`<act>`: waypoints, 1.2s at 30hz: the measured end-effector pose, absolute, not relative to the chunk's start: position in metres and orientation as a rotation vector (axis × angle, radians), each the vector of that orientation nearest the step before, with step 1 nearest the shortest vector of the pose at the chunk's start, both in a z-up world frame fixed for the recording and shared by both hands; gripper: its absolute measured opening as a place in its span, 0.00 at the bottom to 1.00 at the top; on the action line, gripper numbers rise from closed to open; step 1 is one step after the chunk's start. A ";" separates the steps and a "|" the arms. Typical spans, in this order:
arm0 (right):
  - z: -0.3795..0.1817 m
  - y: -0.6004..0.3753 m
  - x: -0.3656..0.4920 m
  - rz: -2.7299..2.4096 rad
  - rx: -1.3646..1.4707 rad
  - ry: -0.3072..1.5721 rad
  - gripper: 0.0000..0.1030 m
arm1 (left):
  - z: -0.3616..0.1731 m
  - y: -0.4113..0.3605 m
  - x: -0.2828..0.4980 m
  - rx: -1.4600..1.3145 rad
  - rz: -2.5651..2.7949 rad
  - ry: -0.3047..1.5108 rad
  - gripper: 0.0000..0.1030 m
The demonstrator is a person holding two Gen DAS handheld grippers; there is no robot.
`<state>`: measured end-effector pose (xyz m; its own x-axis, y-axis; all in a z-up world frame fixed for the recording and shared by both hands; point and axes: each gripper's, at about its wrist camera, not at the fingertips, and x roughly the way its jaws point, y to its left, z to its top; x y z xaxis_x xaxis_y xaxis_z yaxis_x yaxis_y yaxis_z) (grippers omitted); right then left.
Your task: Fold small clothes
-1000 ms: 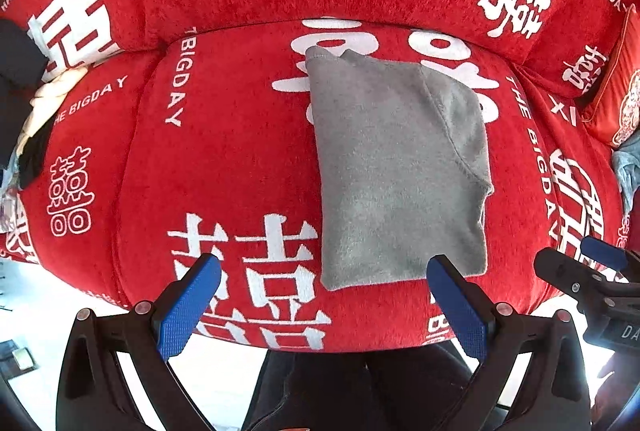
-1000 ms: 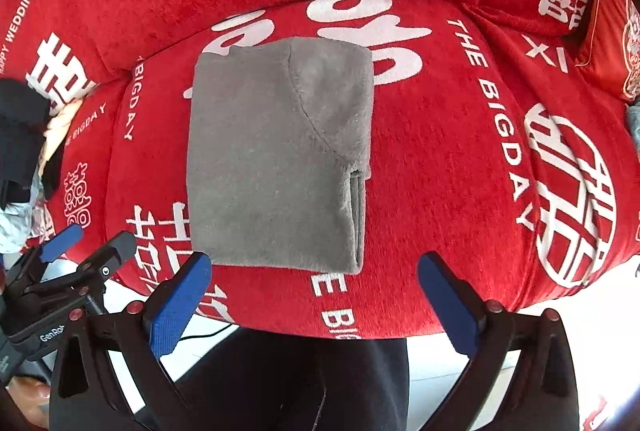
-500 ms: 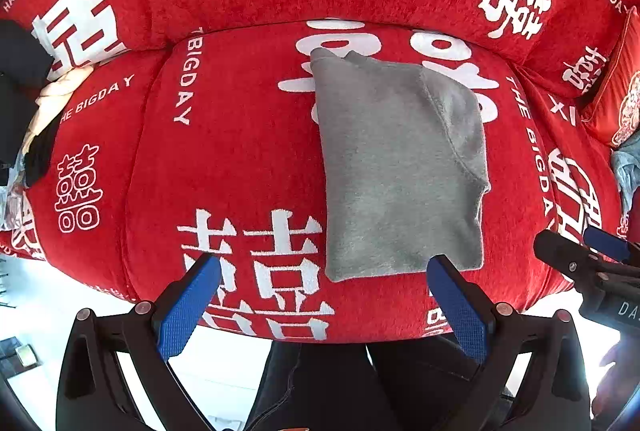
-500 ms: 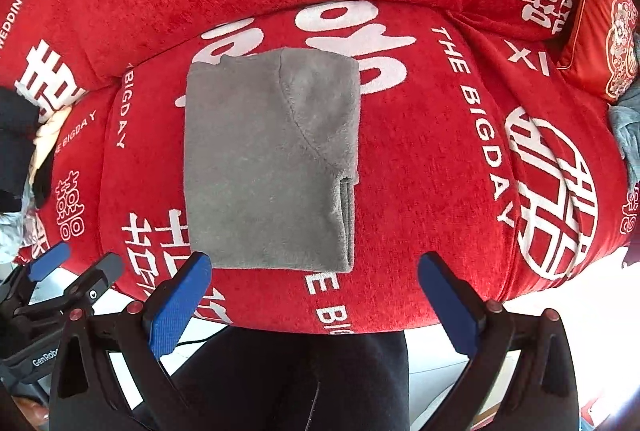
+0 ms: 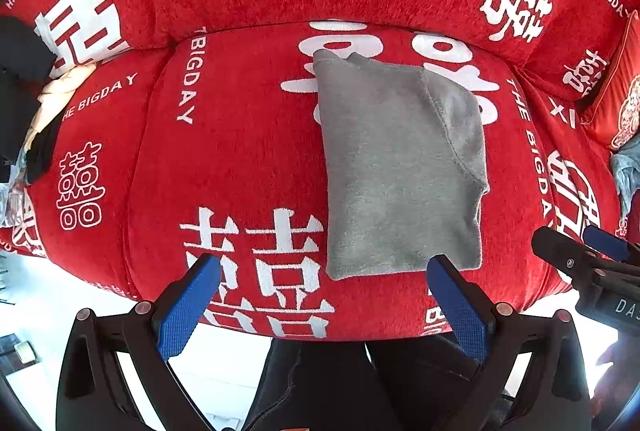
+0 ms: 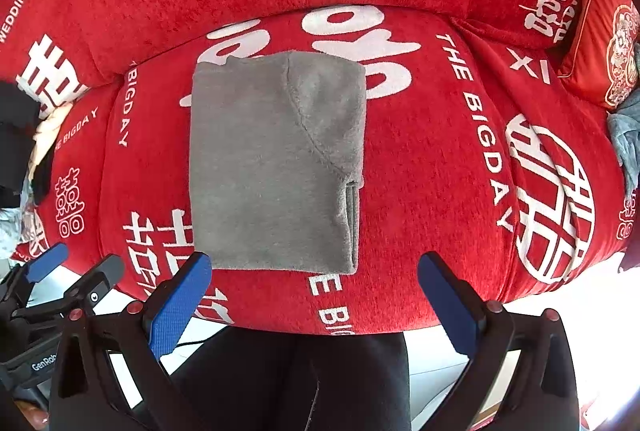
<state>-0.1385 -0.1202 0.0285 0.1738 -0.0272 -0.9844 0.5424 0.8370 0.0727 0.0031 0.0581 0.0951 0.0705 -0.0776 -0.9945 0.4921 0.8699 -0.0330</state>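
While the red sofa cover (image 5: 248, 135), printed with white wedding characters and the words THE BIGDAY, fills both views, the folded grey garment (image 6: 276, 167) lies flat on the middle seat cushion, a neat upright rectangle with its layered edge showing at the lower right. Compared with a second ago, the garment has kept its shape and place; only the cameras have drifted slightly, so the fold appears finished and the tools are merely withdrawing. Both left gripper (image 5: 324, 295) and right gripper (image 6: 316, 291) hover off the front edge of the cushion, near the garment's near hem but clear of it, with jaws spread wide and nothing between the blue pads. At far left a heap of dark and cream clothes (image 5: 36, 119) likely waits its turn.
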 end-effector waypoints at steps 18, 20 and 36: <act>0.036 -0.119 -0.137 -0.439 0.435 1.331 1.00 | 0.101 0.054 0.000 0.379 -0.444 1.426 1.00; 0.037 -0.119 -0.137 -0.438 0.434 1.329 1.00 | 0.101 0.055 0.000 0.378 -0.445 1.427 1.00; 0.041 -0.119 -0.132 -0.434 0.422 1.325 1.00 | 0.103 0.052 0.000 0.408 -0.433 1.398 1.00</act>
<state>-0.1316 -0.1186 0.0411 0.1886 -0.0626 -0.9800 0.5291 0.8472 0.0477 0.0003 0.0523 0.1028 0.1200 -0.0504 -0.9915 0.5194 0.8543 0.0195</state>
